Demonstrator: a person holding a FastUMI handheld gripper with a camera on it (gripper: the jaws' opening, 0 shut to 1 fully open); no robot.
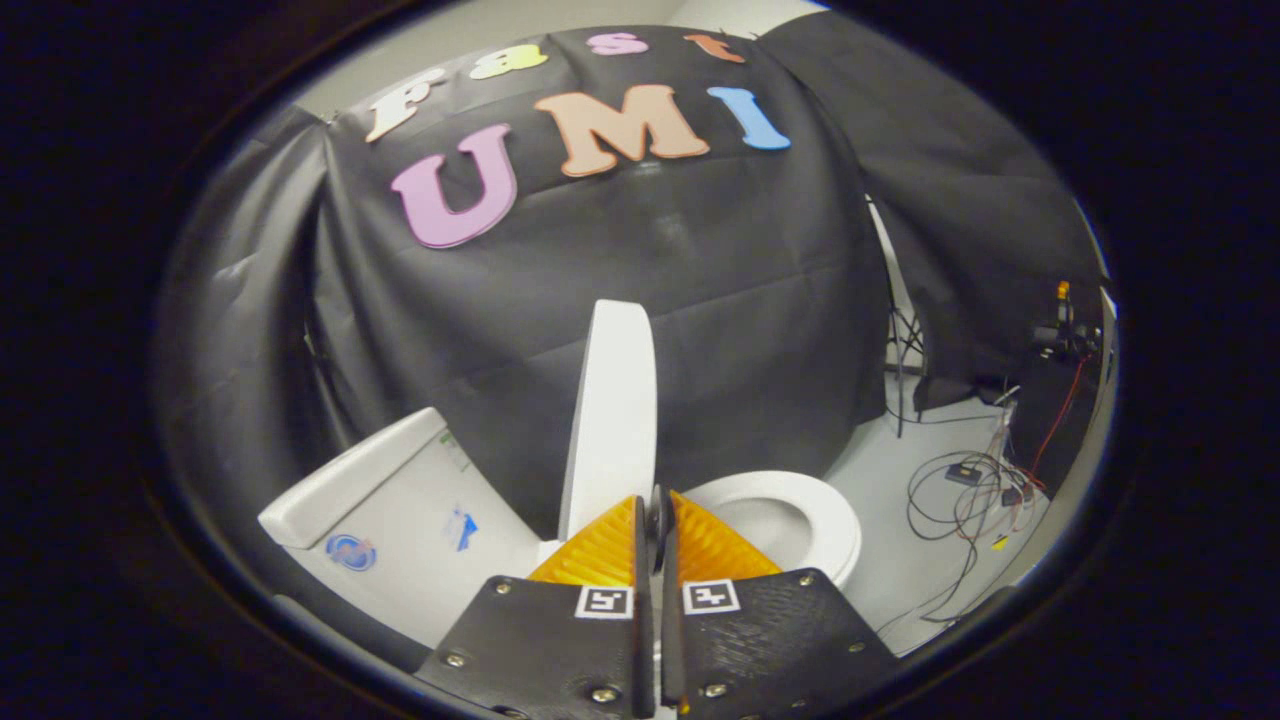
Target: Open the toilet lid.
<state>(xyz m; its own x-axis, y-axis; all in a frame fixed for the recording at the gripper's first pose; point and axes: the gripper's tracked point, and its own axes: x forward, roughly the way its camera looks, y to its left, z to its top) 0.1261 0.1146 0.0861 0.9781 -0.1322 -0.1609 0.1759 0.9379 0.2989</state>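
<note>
Your tool [655, 520] has its orange fingers [600, 550] nearly closed, with only a thin gap; whether they pinch the lower edge of the toilet lid [612, 420] cannot be told. The lid stands close to upright, edge-on just ahead of the fingertips, between the tank [400, 500] and the seat [800, 515]. Judged nearly complete: ease the lid gently toward the tank, avoid letting it slam, then withdraw clear
</note>
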